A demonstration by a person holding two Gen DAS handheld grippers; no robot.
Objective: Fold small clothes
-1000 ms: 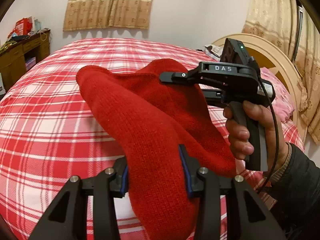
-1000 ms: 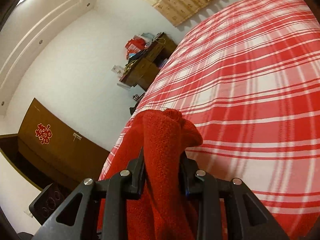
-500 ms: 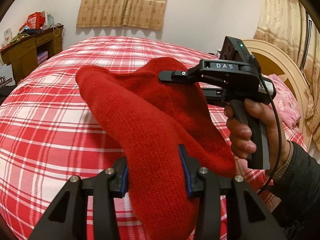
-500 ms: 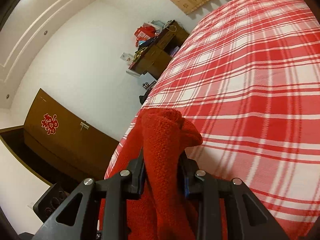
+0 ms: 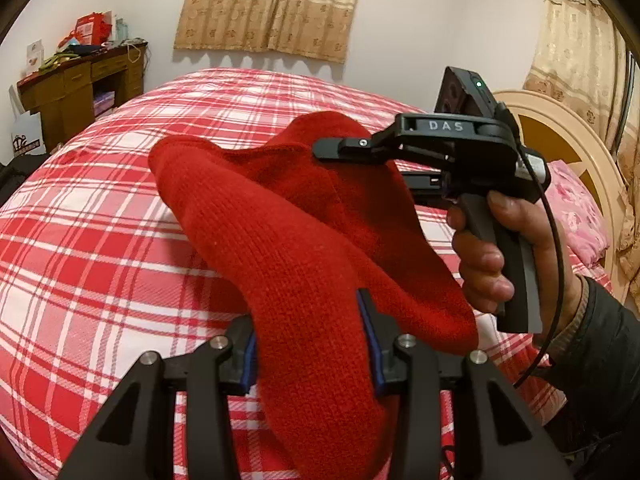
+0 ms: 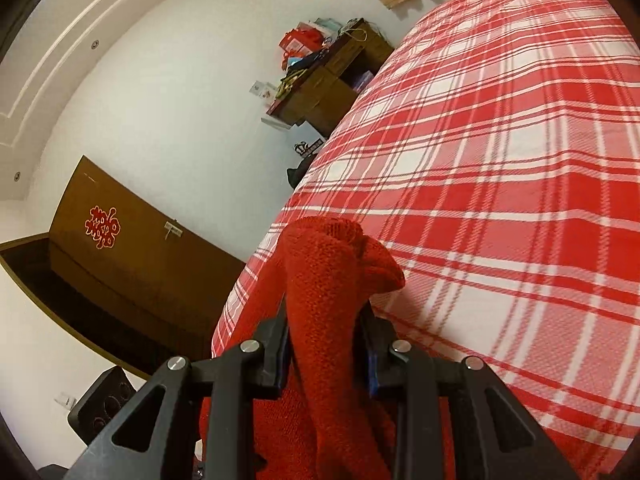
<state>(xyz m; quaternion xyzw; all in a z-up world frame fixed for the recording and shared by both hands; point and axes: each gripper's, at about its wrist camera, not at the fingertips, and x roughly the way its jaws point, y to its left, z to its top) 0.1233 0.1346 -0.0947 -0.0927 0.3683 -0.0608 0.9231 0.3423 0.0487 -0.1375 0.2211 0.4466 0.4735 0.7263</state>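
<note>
Bedspread (image 5: pixel 100 240) of red plaid lies under red knit (image 5: pixel 304 280), clamped by both tools.

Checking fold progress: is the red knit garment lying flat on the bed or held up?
Held up. The red knit garment hangs bunched between both tongs, left tongs and right tongs, above the plaid bed.

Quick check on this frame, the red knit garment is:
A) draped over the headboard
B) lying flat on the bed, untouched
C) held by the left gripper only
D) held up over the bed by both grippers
D: the red knit garment is pinched in the left gripper in its own view, the right gripper clamps a bunched edge in its own, and the fabric hangs above the plaid bed.
</note>
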